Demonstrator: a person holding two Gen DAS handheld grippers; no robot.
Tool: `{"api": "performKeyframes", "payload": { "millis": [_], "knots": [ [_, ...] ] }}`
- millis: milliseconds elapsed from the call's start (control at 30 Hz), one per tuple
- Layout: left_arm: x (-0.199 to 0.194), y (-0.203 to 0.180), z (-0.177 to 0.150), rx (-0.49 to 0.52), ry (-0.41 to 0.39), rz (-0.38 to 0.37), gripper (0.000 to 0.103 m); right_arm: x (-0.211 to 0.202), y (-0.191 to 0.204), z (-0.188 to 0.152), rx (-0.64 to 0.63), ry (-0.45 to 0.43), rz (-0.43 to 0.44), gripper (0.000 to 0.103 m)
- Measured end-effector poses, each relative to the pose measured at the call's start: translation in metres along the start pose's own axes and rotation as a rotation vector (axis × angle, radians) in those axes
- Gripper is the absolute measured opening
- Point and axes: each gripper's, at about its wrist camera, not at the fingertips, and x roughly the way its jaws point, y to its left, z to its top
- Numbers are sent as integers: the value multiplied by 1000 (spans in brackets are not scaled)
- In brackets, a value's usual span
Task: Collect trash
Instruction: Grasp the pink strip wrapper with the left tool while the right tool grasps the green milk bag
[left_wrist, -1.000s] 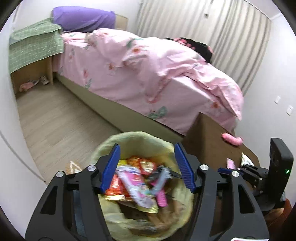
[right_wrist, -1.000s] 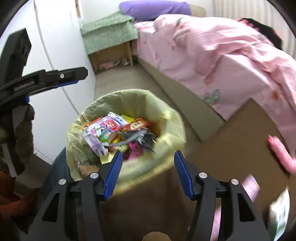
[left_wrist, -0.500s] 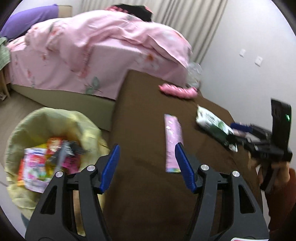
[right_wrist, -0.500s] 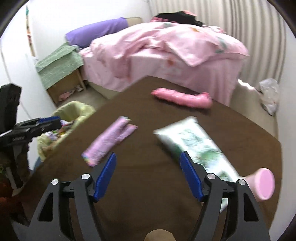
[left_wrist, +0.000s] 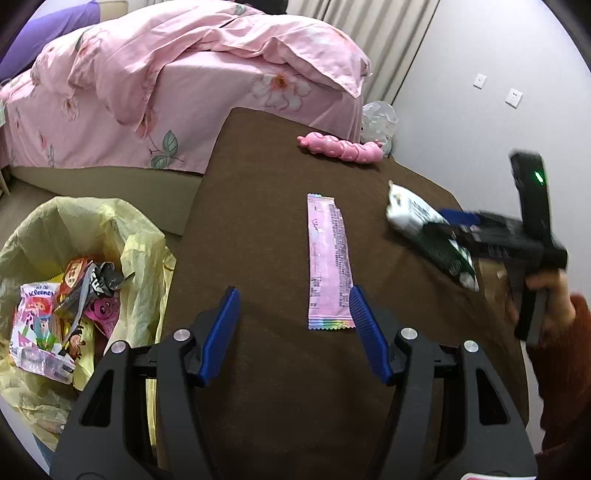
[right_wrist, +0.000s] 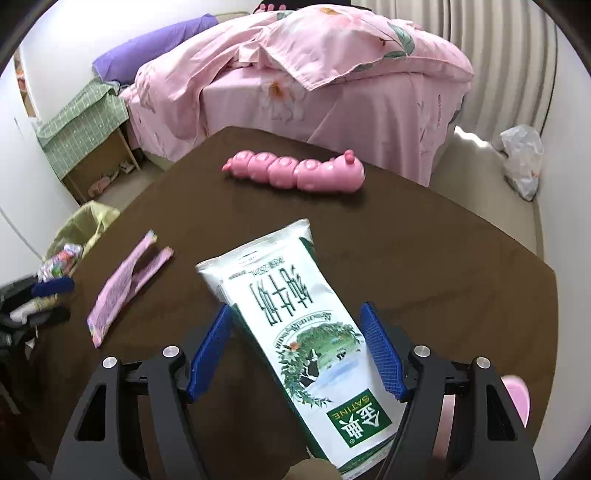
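A long pink wrapper (left_wrist: 328, 258) lies flat on the brown table (left_wrist: 258, 206); my left gripper (left_wrist: 293, 317) is open just short of its near end. It also shows in the right wrist view (right_wrist: 125, 288). A white and green milk pouch (right_wrist: 303, 332) lies on the table between the open jaws of my right gripper (right_wrist: 295, 332), not clamped. The pouch also shows in the left wrist view (left_wrist: 421, 221). A bin with a yellow bag (left_wrist: 74, 229) full of wrappers stands at the table's left.
A pink caterpillar toy (right_wrist: 299, 171) lies at the table's far side. A pink bed (left_wrist: 184, 74) stands beyond the table. A pink cup (right_wrist: 517, 398) is at the right edge. A plastic bag (right_wrist: 522, 162) lies on the floor by the curtain.
Both grippers swung from over the bin to the table. The left one closed in on the pink wrapper, the right one moved around the milk pouch.
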Motion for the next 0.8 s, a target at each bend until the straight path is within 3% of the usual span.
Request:
{"api": "performKeyframes", "payload": {
  "millis": [167, 267, 333, 567, 667, 733, 800],
  "knots": [
    [0, -1, -2, 2, 1, -19, 59, -16, 14, -28, 1, 35, 49, 69],
    [10, -6, 8, 18, 9, -72, 59, -25, 22, -47, -20, 73, 71, 69],
    [21, -10, 18, 46, 19, -59, 59, -29, 25, -58, -13, 79, 79, 69],
    [64, -23, 54, 88, 77, -6, 57, -63, 23, -91, 53, -49, -59, 69],
    [76, -30, 64, 111, 96, 8, 44, -59, 17, -104, 68, -13, -87, 69],
    [78, -33, 65, 112, 111, -4, 24, -61, 14, -106, 82, -17, -72, 69],
    [75, -36, 59, 122, 117, -9, 20, -66, 13, -103, 92, -45, -58, 69]
  ]
}}
